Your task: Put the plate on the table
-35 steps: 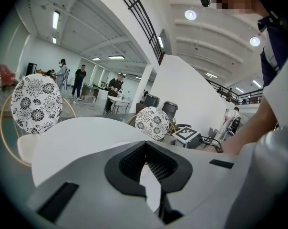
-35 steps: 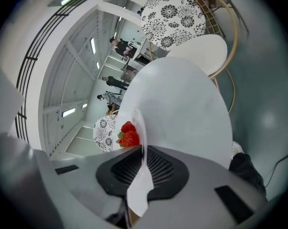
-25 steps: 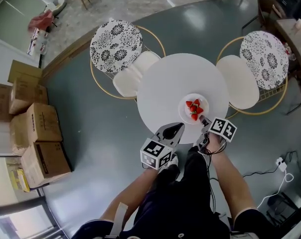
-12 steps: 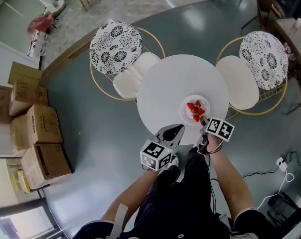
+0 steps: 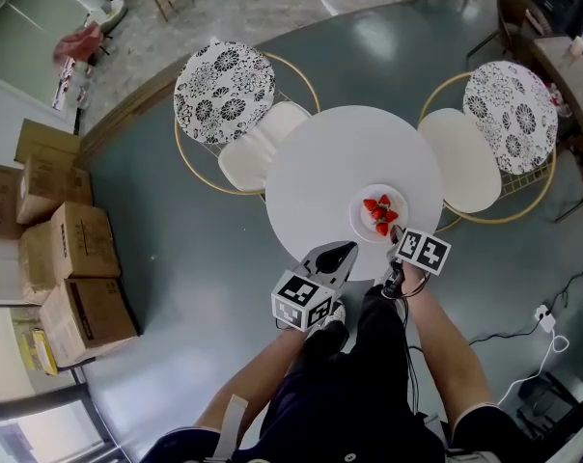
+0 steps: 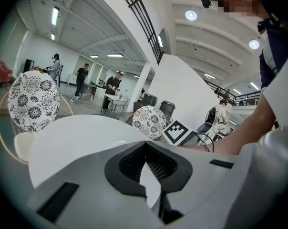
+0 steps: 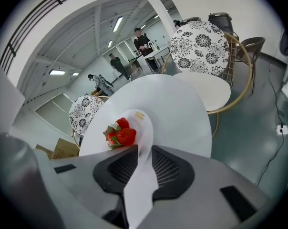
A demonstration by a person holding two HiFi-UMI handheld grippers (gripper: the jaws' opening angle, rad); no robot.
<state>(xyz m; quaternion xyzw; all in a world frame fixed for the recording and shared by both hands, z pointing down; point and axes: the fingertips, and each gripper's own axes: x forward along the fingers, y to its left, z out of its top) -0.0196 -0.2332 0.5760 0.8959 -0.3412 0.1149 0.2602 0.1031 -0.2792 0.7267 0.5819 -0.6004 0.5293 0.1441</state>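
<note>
A small white plate [image 5: 357,210] with several strawberries [image 5: 379,214] is on the near right part of the round white table [image 5: 320,152]; whether it rests flat I cannot tell. My right gripper [image 5: 398,241] is shut on the plate's near rim. In the right gripper view the rim [image 7: 143,123] runs between the jaws and the strawberries [image 7: 121,135] lie just beyond them. My left gripper [image 5: 347,249] hangs at the table's near edge, shut and holding nothing. The left gripper view shows its jaws [image 6: 146,168] closed over the table [image 6: 77,137].
Two wire chairs with black-and-white patterned backs stand behind the table, one at the left [image 5: 224,90] and one at the right [image 5: 511,99]. Cardboard boxes [image 5: 69,258] are stacked at the far left. A cable and plug [image 5: 542,314] lie on the floor at the right.
The right gripper has edged slightly left and forward with the plate still in its jaws. The left gripper has not moved.
</note>
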